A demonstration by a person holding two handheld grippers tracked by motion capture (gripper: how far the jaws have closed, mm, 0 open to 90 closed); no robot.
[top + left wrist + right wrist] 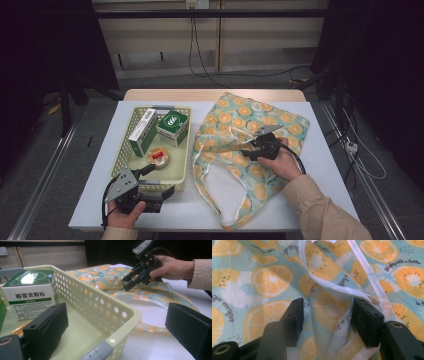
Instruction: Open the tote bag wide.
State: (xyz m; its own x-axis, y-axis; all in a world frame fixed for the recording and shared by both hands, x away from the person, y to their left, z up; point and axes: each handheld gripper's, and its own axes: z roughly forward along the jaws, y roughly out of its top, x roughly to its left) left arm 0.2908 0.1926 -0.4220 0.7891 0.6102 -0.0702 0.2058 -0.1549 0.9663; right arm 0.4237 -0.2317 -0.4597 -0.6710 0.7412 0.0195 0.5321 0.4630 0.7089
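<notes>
Dim room, grey floor (90, 130) (cables (200, 55))

white-and-green box (30, 296) in the basket reads 感冒灵颗粒, orange-print bag (272, 280) has cursive "play with a", rest too blurry

The bag (250, 145) is laid on the table (325, 165), just right of the basket (182, 150). Two boxes (172, 127) and a round pack (160, 157) are contained in the basket.

Round packet (18, 330) behind left jaw
</notes>
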